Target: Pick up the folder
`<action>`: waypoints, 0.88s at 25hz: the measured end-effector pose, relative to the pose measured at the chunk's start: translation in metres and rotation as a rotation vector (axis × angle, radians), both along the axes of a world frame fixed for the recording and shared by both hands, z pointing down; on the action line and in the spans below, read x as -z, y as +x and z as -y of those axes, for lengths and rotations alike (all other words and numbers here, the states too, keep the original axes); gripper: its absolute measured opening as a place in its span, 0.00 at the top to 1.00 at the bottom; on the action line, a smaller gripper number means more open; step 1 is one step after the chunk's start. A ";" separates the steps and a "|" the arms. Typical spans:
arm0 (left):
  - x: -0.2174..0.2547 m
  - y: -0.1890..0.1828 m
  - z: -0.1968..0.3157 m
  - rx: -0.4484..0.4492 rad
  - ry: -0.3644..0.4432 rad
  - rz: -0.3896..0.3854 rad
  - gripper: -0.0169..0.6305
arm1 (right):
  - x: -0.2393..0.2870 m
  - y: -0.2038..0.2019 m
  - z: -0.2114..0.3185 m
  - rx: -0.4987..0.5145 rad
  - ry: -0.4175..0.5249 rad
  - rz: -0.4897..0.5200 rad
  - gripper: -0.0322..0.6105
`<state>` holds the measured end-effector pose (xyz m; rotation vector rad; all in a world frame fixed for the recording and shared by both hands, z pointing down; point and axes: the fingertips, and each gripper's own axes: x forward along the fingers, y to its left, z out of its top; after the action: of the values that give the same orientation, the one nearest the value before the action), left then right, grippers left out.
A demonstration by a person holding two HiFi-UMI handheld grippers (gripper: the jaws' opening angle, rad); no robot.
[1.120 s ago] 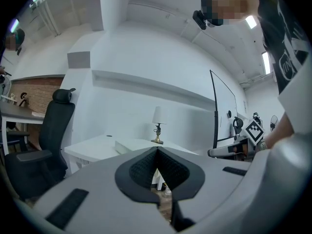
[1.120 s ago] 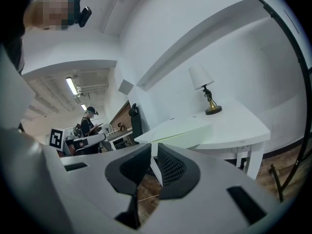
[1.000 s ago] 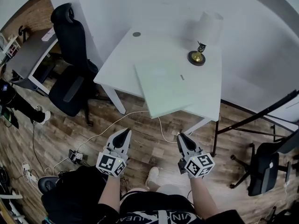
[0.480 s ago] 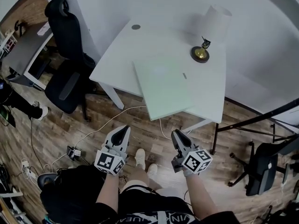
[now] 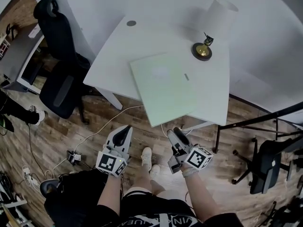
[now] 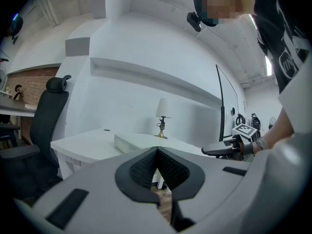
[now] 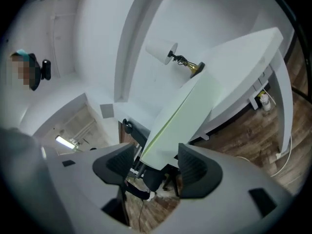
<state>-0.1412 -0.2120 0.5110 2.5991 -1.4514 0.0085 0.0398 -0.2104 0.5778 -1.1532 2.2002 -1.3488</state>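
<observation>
Early in the pick-up: nothing grasped, nothing lifted. Lying flat on the white rectangular surface [image 5: 113,56], askew to its edges: the pale green flat rectangular folder [image 5: 165,86], with one corner jutting out past the surface's near edge toward the person. Well apart from the white-shaded lamp with a brass base [image 5: 204,51] by the far right corner, so no clutter near the grasp point.

Right hand-held gripper [image 5: 176,137]: held out over the brown wooden floor [image 5: 71,126], just short of the overhanging corner, canted to one side, jaws opening. Seen along those jaws, the folder's thin edge lined up with the gap between the pads but untouched by either of them. Judged as the approach, with the grip lined up rather than made.

Left hand-held gripper [image 5: 122,135]: level, beside the right one and also short of the near edge, jaws closed together on nothing. No apparent part in the grasp so far.

Left to do, by the look of it: bring the open jaws over the overhanging corner, clamp on it, then raise the folder clear of the surface.
</observation>
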 end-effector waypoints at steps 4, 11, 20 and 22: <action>-0.004 -0.001 0.015 -0.001 -0.014 -0.006 0.95 | 0.015 -0.012 0.022 0.013 0.043 0.139 0.48; -0.018 -0.004 0.038 -0.003 -0.037 -0.013 0.95 | -0.003 -0.010 0.048 -0.037 -0.023 0.215 0.42; -0.033 -0.002 0.064 -0.012 -0.071 -0.017 0.95 | -0.017 -0.009 0.071 -0.068 -0.082 0.261 0.40; -0.036 -0.001 0.068 -0.013 -0.074 -0.018 0.95 | -0.019 -0.010 0.075 -0.068 -0.086 0.272 0.40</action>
<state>-0.1427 -0.2801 0.5467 2.5434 -1.4003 0.0395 0.0295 -0.2852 0.5966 -0.9961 1.9126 -1.4873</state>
